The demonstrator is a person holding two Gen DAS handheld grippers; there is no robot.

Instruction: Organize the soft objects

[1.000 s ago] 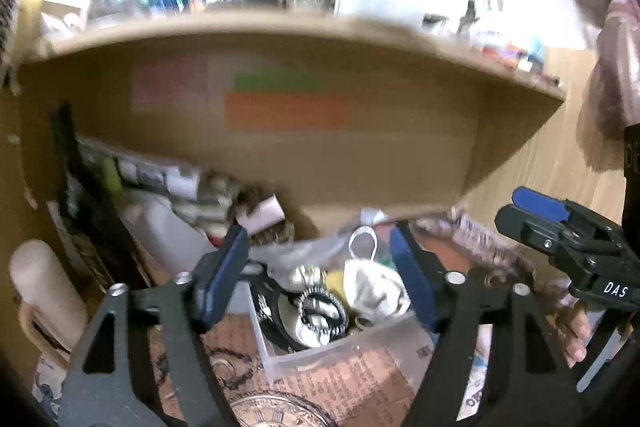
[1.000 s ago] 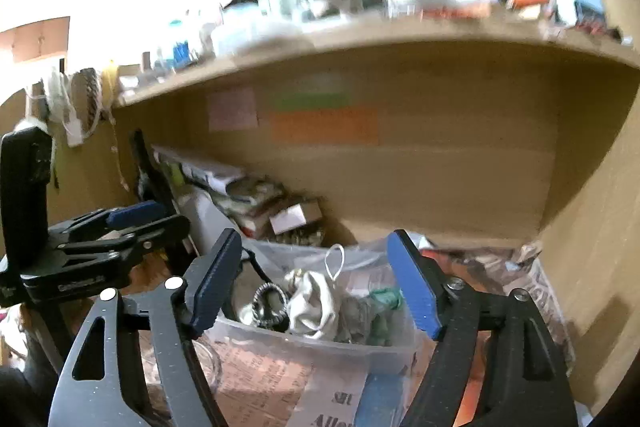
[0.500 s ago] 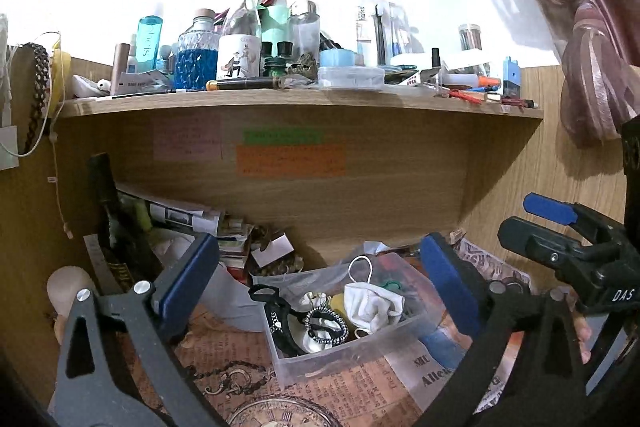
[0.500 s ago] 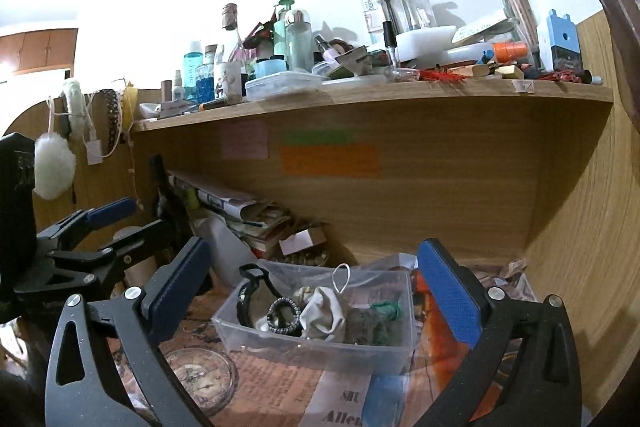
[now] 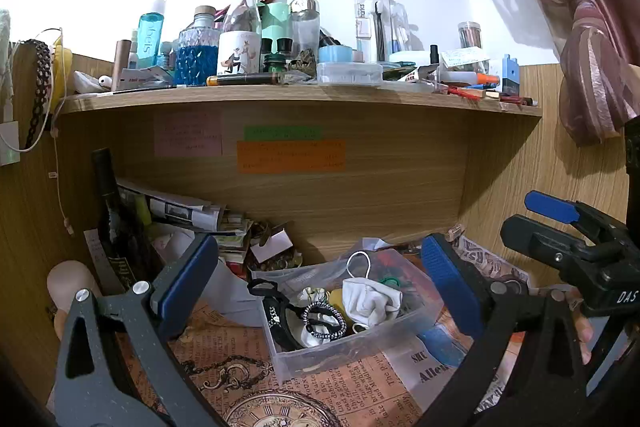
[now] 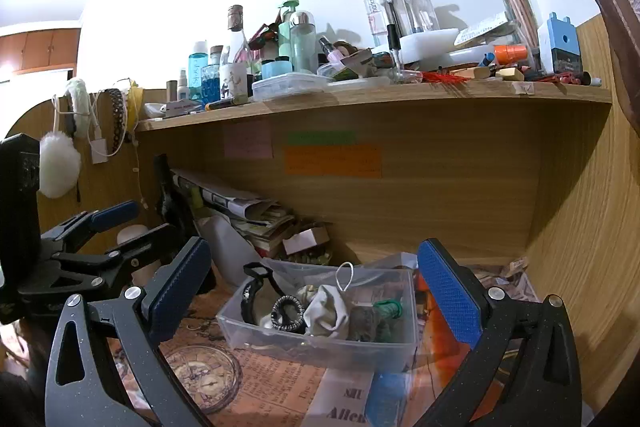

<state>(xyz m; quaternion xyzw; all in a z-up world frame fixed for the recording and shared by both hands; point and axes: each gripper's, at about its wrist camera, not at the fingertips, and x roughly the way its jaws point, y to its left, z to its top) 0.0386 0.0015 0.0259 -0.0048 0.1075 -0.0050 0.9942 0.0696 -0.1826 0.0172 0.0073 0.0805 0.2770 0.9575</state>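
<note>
With a white mask [image 5: 370,301], hair ties [image 5: 324,319] and other soft bits already in the clear bin [image 6: 320,343] mid-desk, both the left gripper [image 5: 320,287] and right gripper [image 6: 316,287] hang wide apart and empty, suggesting little remains.

Your left tongs [image 5: 320,275] stand spread wide with nothing between the blue pads, pointing slightly downward. Your right tongs [image 6: 316,275] are just as wide and empty, held alongside at about the same tilt. Fingers [image 5: 580,323] of your right hand show behind them.
</note>
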